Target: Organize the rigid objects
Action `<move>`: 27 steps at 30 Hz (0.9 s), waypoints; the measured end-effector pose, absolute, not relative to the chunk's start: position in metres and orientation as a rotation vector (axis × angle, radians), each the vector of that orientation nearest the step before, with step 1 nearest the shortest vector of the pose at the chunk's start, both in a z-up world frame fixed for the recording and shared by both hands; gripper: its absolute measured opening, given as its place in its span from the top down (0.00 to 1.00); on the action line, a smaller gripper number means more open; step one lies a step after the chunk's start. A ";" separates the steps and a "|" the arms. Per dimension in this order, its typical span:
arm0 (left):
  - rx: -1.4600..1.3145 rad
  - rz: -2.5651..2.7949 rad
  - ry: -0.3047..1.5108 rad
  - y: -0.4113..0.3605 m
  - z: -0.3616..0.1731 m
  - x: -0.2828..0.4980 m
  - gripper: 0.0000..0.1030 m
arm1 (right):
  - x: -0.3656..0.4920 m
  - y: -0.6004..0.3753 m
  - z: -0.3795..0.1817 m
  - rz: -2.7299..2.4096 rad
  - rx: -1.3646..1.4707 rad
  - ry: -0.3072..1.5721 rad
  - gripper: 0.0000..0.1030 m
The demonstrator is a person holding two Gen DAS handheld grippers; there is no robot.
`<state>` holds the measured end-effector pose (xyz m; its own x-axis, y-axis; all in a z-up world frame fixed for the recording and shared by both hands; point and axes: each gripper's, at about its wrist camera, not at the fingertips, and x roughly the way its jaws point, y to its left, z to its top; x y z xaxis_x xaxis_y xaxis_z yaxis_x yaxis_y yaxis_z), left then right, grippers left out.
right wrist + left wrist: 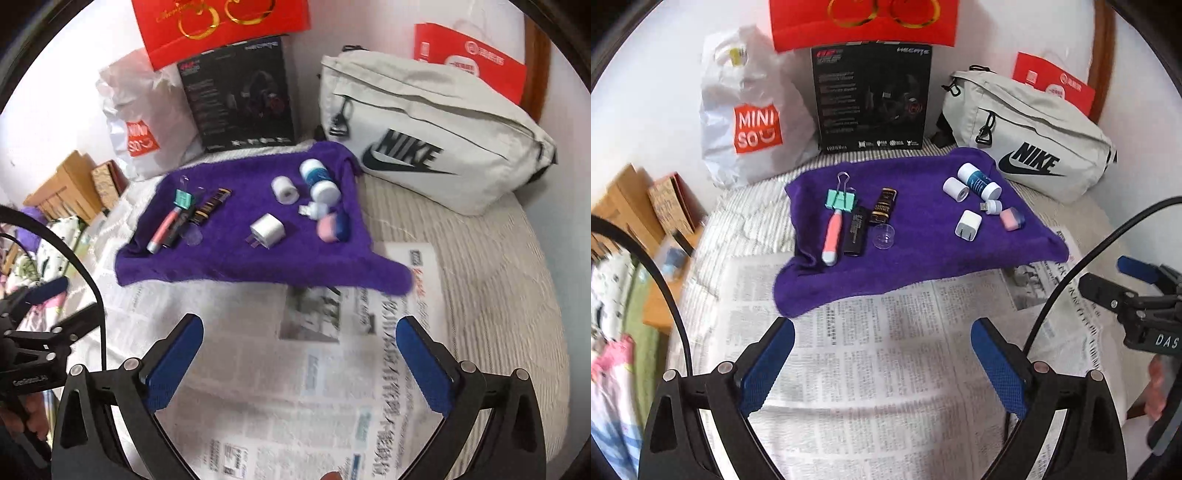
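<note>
Both tools are held low over the newspaper (886, 350), near the front, and neither holds anything. The left gripper (882, 365) has its blue pads wide apart, and so does the right gripper (299, 365). Past the paper lies a purple towel (923, 258) with all the small hard things on it. Near its front left corner are a pink pen (833, 236), a black lighter (856, 236) and a clear cap (884, 236). The cap looks light and slippery, so it may pop out if squeezed hard; I would pinch it softly across its round side. The pen is long and stiff, so its middle looks like the best place to grab. Just behind them sit a green clip (841, 201) and a dark tube (882, 205). Toward the right side are a white plug (968, 223), which is blocky and should be easy to hold by its flat sides, a pink eraser (1012, 218), a small roll (955, 189) and a white bottle (979, 181) near the back right corner. The round ones may roll away.
</note>
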<state>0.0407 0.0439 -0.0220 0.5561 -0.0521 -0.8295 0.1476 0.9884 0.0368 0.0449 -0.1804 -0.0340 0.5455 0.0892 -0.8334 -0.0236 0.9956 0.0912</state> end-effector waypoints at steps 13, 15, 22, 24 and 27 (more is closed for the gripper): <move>0.139 -0.097 0.946 0.039 -0.013 0.022 0.06 | 0.013 -0.184 -0.018 0.024 0.041 0.963 0.00; 0.138 -0.098 0.944 0.039 -0.012 0.020 0.06 | 0.011 -0.183 -0.017 0.021 0.030 0.964 0.00; 0.139 -0.101 0.929 0.041 -0.008 0.015 0.06 | 0.007 -0.178 -0.016 0.023 0.022 0.965 0.00; 0.135 -0.099 0.930 0.042 -0.008 0.014 0.06 | 0.006 -0.176 -0.016 0.025 0.020 0.962 0.00; 0.126 -0.099 0.926 0.045 -0.006 0.013 0.05 | 0.005 -0.175 -0.016 0.030 0.018 0.960 0.00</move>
